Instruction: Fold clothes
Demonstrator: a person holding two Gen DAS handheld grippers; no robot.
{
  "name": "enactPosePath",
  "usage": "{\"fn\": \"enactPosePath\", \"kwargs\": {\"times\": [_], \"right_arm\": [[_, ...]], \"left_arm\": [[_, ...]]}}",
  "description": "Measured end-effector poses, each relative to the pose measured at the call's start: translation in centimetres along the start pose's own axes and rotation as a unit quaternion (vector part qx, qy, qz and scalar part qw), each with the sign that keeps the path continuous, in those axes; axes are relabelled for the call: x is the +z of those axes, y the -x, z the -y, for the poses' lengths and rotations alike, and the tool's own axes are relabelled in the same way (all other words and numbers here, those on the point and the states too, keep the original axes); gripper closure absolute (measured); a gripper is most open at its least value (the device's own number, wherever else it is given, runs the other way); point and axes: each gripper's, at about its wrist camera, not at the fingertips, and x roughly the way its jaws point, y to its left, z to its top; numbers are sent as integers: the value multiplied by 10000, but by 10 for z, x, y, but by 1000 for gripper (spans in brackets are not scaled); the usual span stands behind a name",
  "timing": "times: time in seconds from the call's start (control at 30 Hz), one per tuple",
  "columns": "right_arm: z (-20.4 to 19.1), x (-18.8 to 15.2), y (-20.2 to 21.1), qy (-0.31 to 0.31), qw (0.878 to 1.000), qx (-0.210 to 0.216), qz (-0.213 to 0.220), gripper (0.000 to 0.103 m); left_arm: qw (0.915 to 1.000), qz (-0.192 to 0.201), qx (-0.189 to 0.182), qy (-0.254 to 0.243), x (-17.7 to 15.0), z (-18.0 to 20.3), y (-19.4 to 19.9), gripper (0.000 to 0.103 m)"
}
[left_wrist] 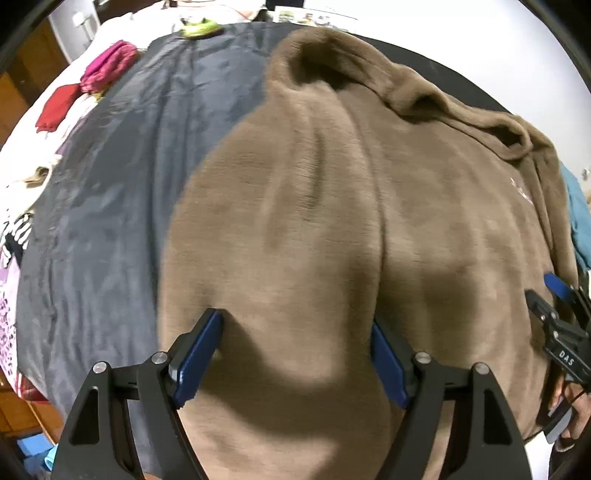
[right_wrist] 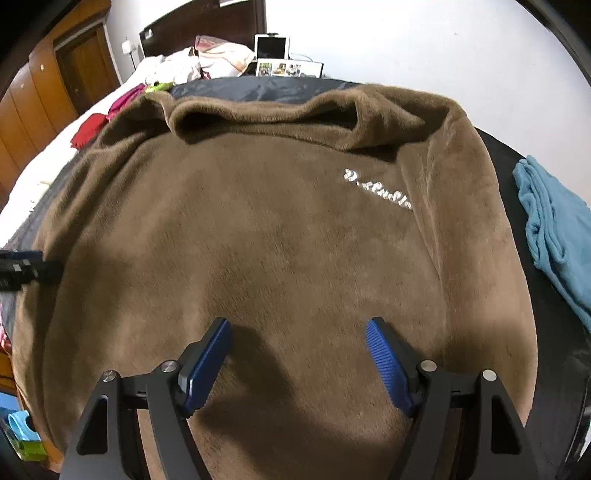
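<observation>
A brown fleece hooded top (right_wrist: 280, 236) lies spread on a dark grey cover (left_wrist: 110, 206), hood at the far end, white lettering (right_wrist: 378, 190) on its chest. In the left wrist view the same brown top (left_wrist: 332, 221) fills the right and centre. My left gripper (left_wrist: 297, 325) hangs open over the garment's left part, nothing between its blue pads. Over the lower middle of the top my right gripper (right_wrist: 299, 328) is open too and holds nothing. The right gripper (left_wrist: 554, 317) also shows at the left view's right edge, the left gripper (right_wrist: 26, 269) at the right view's left edge.
A folded teal garment (right_wrist: 554, 236) lies to the right of the brown top. Red (left_wrist: 55, 110) and pink (left_wrist: 109, 66) clothes sit on the white bed at the far left, with a green item (left_wrist: 199, 27) beyond. Wooden wardrobe doors (right_wrist: 55, 92) stand at the back left.
</observation>
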Motion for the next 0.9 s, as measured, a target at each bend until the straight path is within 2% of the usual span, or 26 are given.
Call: {"fn": "enactPosePath", "kwargs": {"times": [0.23,0.3,0.5,0.67,0.77,0.83,0.9], "right_arm": [[11,-5,-7,-111,9999,-45,-103,26],[11,-4,-8,-98,9999,-68,-108,25],[13,0,-11,-100,9998,-121,-120,22],[15,1,-12,-138,9997,-155,-151,20],[17,3,-13,-146,9996,-146,-188,19],[19,5,-12,-169,9995,-145,-227,19],[22,8,-12,-202,9993,-169,-262,19]], "left_arm": [[9950,178,981,-22,28,-67,13,24],[9904,267,1358,-68,42,-86,17,26],[9769,531,2067,-76,85,-129,17,27],[9683,631,2409,-198,114,-154,17,26],[9654,541,2524,-362,129,-157,7,26],[9665,455,2491,-426,136,-158,1,26],[9710,414,2311,-446,141,-162,-3,26]]}}
